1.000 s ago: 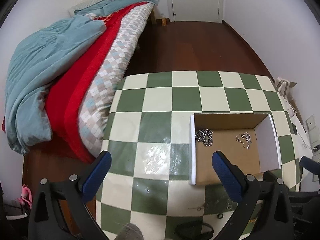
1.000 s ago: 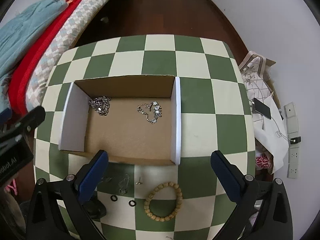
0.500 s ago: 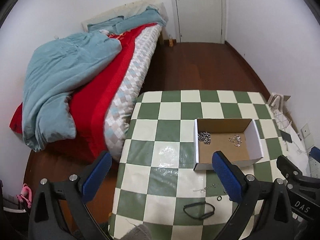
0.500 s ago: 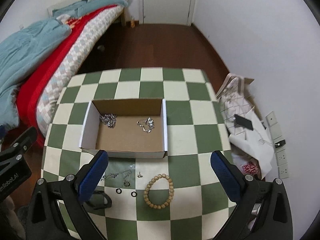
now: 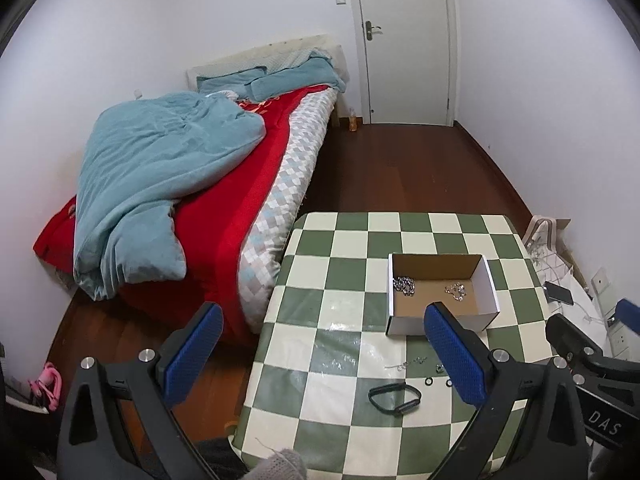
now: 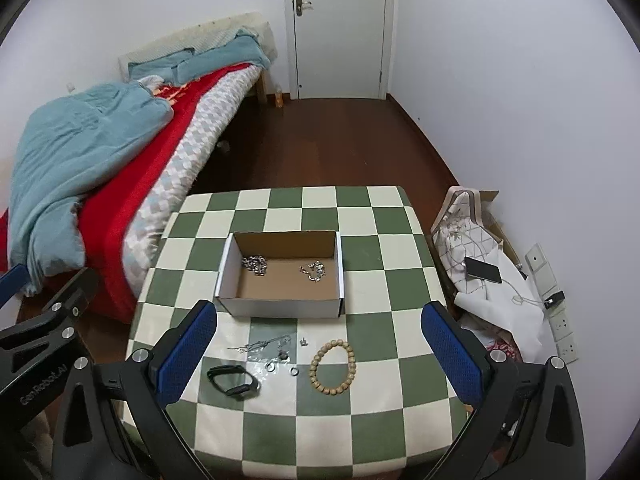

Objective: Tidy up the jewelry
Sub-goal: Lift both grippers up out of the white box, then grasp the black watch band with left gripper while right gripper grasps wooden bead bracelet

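Jewelry: split between two locations. Two silver chain pieces lie inside the cardboard box (image 6: 280,276); the remaining pieces lie loose on the checked table (image 6: 360,436) in front of the box.
Change since earlier frames: both cameras have pulled up and back from the table. One second ago the box filled the right wrist view; it now appears small, with the bed (image 6: 100,160) and door (image 6: 340,28) in sight. Contents of box and table look unchanged.
Meaning for task: judged as a retreat between placements, not a pick. No item left the table during the withdrawal, so most of the sorting remains.
Left gripper (image 5: 332,356): fingers spread wide, nothing between them, held high above the near left part of the table.
Right gripper (image 6: 320,356): fingers spread wide, empty, held high above the near edge of the table, roughly centred on the loose items.
Box contents, left: coiled silver chain (image 6: 255,265) near the left rear corner.
Box contents, right: second silver chain (image 6: 314,271) towards the right wall, well apart from the first. Near half of the box floor is bare.
Table, loose items: wooden bead bracelet (image 6: 333,367), black band (image 6: 234,379), two small rings (image 6: 282,369), a thin silver chain (image 6: 260,345), small studs too fine to identify.
Next move, judged: descend on one loose piece; the bead bracelet offers the easiest grip.
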The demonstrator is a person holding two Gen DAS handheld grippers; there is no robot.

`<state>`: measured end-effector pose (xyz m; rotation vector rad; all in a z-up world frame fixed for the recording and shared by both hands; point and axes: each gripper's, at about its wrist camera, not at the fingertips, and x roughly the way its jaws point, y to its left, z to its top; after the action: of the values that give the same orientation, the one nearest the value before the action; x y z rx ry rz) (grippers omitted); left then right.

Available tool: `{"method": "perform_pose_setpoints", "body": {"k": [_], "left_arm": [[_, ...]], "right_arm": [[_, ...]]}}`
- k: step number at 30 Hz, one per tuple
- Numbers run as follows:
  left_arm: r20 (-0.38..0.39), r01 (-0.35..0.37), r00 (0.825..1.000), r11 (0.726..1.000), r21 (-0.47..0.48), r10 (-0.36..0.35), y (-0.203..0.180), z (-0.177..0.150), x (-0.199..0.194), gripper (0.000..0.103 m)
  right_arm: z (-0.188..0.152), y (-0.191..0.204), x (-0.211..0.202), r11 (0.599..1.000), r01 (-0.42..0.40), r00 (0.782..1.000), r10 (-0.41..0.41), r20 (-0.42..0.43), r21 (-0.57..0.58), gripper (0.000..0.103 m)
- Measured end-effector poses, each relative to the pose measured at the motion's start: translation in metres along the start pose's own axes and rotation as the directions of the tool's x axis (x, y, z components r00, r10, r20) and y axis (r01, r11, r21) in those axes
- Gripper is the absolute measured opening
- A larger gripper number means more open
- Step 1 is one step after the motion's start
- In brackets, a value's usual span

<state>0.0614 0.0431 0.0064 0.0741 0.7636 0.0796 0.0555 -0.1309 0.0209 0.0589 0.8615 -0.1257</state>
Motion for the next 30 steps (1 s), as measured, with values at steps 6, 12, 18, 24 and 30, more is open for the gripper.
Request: {"method": "perform_pose_setpoints", "body": {"k": [6, 12, 18, 24, 30], "left_arm": [[-0.073, -0.028, 0.997, 1.0, 0.008, 0.029, 0.006, -0.029, 0.032, 0.103], [-0.215, -0.03, 0.976, 0.997, 0.067, 0.044, -0.002, -0.081, 0.103, 0.102], [-0.382, 0.051, 0.924, 0.998, 0.048, -0.029, -0.021, -0.117, 0.162, 0.101], [-0.481, 0.101, 0.874, 0.994, 0.047, -0.066, -0.049, -0.137, 0.191, 0.077], [-0.481, 0.141, 0.869, 0.99, 0.02, -0.114, -0.059, -0.141, 0.191, 0.027]], "right_arm": [[-0.026, -0.01, 0.017, 0.998, -0.028, 0.998, 0.031, -0.056, 0.057, 0.103], [-0.068, -0.034, 0.088, 0.989, -0.034, 0.98, 0.061, -0.19, 0.146, 0.06], [-0.103, -0.062, 0.158, 0.98, 0.006, 0.95, 0.057, -0.307, 0.201, 0.06], [-0.115, -0.073, 0.207, 0.984, 0.027, 0.929, 0.039, -0.367, 0.173, 0.06], [-0.12, -0.067, 0.228, 0.994, 0.047, 0.921, -0.005, -0.389, 0.099, 0.05]]}}
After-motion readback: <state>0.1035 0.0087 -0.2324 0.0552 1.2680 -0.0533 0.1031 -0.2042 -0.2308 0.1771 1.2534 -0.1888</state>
